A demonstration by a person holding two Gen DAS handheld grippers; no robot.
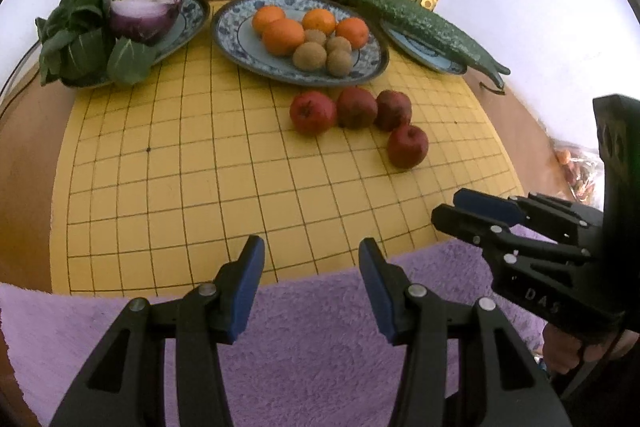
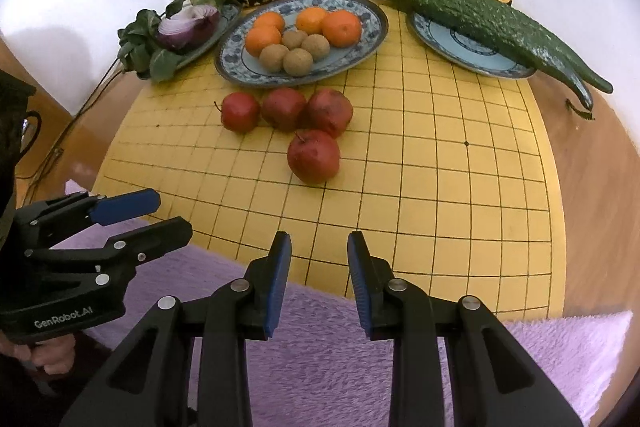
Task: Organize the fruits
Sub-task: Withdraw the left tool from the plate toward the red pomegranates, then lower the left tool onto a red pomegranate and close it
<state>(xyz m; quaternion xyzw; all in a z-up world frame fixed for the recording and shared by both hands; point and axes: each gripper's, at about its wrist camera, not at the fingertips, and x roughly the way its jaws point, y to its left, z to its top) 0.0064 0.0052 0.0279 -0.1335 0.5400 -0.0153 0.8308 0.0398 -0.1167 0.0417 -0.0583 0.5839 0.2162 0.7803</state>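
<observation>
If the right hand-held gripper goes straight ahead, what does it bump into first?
Most likely the nearest red apple. The right hand-held gripper is open over the purple towel's edge, and only bare yellow grid board lies between. Depth is hard to judge.

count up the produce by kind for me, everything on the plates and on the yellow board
oranges: 4
kiwis: 4
red apples: 4
cucumber: 1
red onion half: 1
leafy greens bunch: 1
total: 15
</observation>
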